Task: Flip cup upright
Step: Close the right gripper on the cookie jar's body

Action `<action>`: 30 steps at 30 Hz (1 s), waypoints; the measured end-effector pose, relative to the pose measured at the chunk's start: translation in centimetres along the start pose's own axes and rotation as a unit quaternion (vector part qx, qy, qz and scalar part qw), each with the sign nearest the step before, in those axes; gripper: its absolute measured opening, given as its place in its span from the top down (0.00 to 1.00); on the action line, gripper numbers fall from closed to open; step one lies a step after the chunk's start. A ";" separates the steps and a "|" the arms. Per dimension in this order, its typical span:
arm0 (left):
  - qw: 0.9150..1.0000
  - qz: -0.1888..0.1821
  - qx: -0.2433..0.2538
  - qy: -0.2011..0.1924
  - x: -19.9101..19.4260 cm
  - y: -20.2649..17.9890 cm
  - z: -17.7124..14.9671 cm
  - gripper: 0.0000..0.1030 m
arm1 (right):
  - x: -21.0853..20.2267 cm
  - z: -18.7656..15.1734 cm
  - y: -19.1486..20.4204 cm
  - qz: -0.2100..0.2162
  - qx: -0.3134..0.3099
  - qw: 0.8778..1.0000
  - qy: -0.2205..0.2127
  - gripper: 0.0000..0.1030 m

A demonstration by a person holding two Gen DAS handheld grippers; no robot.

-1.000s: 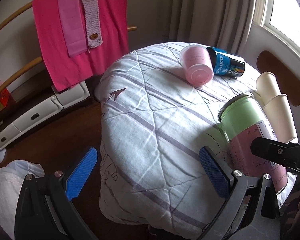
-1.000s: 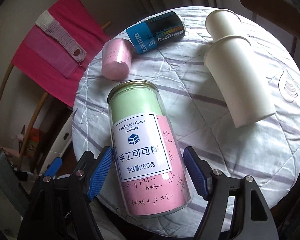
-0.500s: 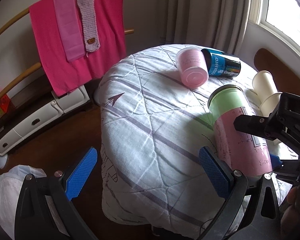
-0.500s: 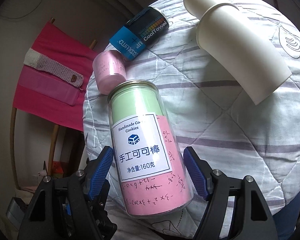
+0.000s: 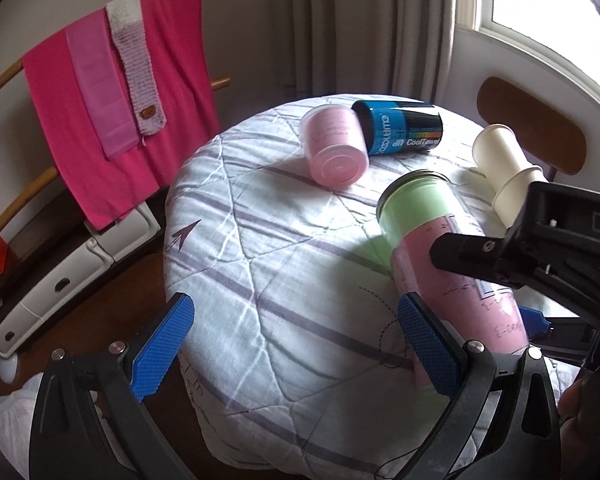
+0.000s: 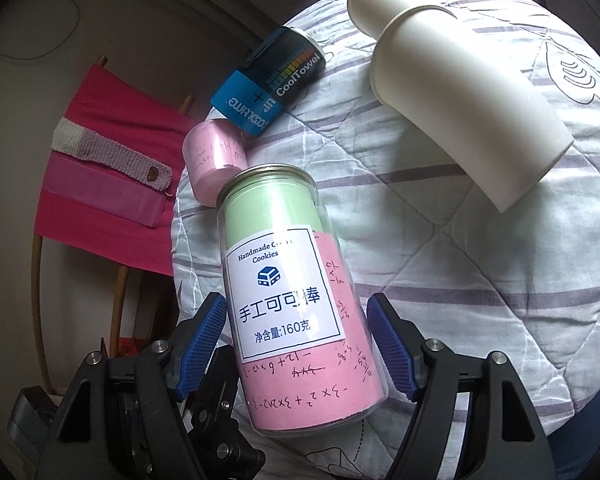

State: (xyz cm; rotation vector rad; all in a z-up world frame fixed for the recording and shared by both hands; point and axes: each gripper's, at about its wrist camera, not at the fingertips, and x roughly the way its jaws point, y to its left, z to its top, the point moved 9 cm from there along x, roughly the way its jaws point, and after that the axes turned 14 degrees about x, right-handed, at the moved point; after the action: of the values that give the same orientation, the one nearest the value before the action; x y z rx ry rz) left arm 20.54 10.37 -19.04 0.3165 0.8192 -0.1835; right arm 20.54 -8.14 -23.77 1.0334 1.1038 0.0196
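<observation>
Canisters [image 6: 288, 280]: 2 | pink cup [image 5: 335, 144]: 1 | white cups [image 6: 459, 120]: 2

Cookie jar [image 5: 455, 264] base behind tool

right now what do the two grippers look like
Both are alike: black frames with silver screws, and two fingers faced with ribbed blue pads. The left gripper shows this plainly; the right gripper matches, and its body bears pale letters in the left view. No cables or sleeves show.
</observation>
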 end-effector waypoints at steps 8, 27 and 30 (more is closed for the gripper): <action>1.000 0.002 0.011 -0.003 -0.3 -0.5 0.5 0.00 | -1.1 0.4 0.1 0.032 0.009 0.999 0.012 0.23; 0.997 -0.062 0.034 -0.007 -2.6 -4.6 2.3 0.00 | -10.5 2.8 -0.3 0.094 -0.087 0.992 -0.012 0.22; 0.996 -0.080 0.043 0.019 -1.5 -6.0 2.4 0.00 | -11.6 3.6 -1.0 0.097 -0.089 0.991 -0.020 0.22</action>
State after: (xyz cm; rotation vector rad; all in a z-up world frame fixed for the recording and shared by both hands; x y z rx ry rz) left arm 19.51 4.01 -17.59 0.3355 0.8767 -0.3638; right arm 16.93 -16.76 -15.87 0.9717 0.9432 0.2483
